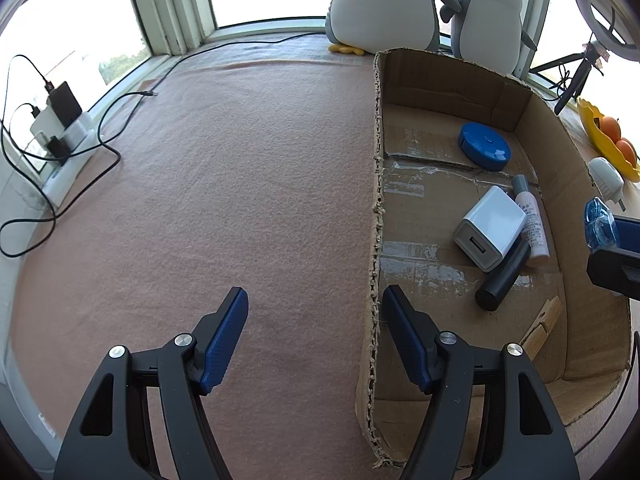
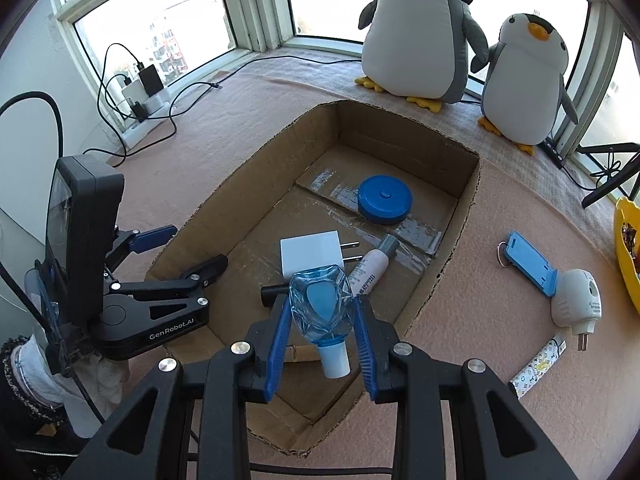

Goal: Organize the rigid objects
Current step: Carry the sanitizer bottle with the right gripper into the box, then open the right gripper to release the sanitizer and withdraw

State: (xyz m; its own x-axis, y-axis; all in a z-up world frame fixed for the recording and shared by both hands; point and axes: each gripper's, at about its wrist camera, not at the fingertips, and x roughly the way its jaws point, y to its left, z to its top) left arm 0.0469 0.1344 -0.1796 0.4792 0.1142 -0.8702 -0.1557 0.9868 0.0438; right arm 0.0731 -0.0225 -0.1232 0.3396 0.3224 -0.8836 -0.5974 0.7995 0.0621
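Currently we hold the blue bottle (image 2: 322, 304) in the right gripper (image 2: 322, 340) over the cardboard box (image 2: 452, 264); next, lower and release; left gripper (image 1: 316, 332) spread, empty.

Both grippers are black plastic with blue ribbed pads and silver screws. The left gripper (image 2: 176, 250), at mid-left, reads "GenRobot.AI" in white; a speckled black-and-white sleeve (image 2: 24, 376) shows lower left.

— Colours in the box (image 2: 460, 216)?
— Brown cardboard; a blue round case (image 2: 385, 199), a white charger (image 2: 310, 254), a black tube (image 1: 503, 276).
— And outside?
— A monogram-patterned white lighter (image 2: 538, 366) — on pink felt (image 1: 240, 160). Penguins (image 2: 420, 32): grey and white.
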